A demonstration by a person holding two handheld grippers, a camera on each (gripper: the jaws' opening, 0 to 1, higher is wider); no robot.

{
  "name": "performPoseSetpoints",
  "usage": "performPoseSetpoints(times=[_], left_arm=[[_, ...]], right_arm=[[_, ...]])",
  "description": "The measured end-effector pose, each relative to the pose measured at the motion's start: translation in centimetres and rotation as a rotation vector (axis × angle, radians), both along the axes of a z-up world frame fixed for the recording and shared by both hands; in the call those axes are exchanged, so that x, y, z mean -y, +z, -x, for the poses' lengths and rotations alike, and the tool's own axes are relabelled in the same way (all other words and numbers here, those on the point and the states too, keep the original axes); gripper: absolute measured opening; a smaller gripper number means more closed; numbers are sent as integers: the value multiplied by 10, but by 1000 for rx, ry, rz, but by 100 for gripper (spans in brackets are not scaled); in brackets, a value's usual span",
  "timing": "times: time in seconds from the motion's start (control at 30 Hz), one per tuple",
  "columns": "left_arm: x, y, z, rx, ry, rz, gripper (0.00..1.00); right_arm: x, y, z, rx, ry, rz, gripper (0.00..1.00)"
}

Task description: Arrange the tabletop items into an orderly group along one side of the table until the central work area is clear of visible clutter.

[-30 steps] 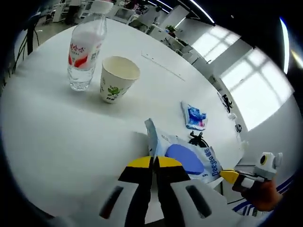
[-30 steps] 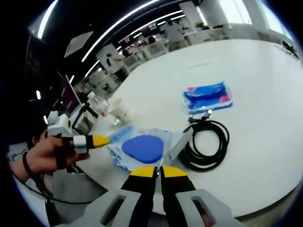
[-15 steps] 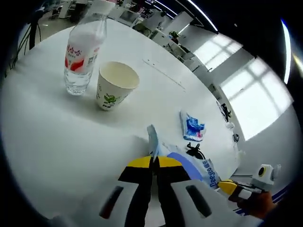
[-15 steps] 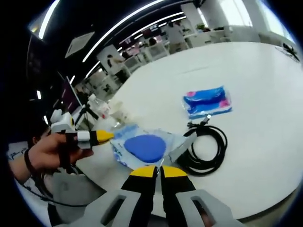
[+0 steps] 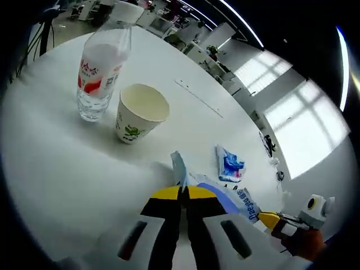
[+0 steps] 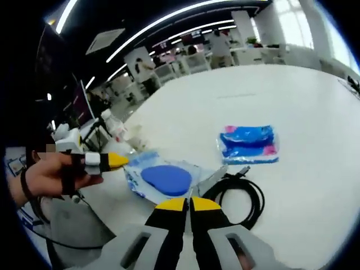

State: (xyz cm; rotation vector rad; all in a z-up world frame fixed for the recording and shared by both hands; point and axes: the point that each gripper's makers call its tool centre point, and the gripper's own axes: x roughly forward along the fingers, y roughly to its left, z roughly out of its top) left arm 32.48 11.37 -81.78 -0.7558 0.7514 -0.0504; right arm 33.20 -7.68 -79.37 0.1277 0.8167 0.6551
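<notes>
Claws: left claw (image 5: 181, 194), right claw (image 6: 188, 201) pinch opposite ends of blue-print bag (image 6: 164, 179), lifted.

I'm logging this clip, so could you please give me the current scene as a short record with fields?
surface: white table
held item: clear pouch with a blue pad inside, gripped at opposite edges by both grippers
left gripper: shut on pouch
right gripper: shut on pouch
by the far edge: bottle, paper cup beside it
near pouch: black cable coil, blue packet
</notes>
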Motion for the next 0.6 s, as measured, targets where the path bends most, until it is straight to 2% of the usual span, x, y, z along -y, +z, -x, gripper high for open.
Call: performPoseSetpoints(times=[0.4,0.5,0.6], left_arm=[[-14,-1,-16,15,67,16,0],[-16,2,-23,64,113,59,0],[-20,-5,-23,58,125,62,0]], right_arm=[[-19,5,-37,60,94,31,0],[-22,6,-48,72,105,36,0],[-26,4,-61,85,126,45,0]])
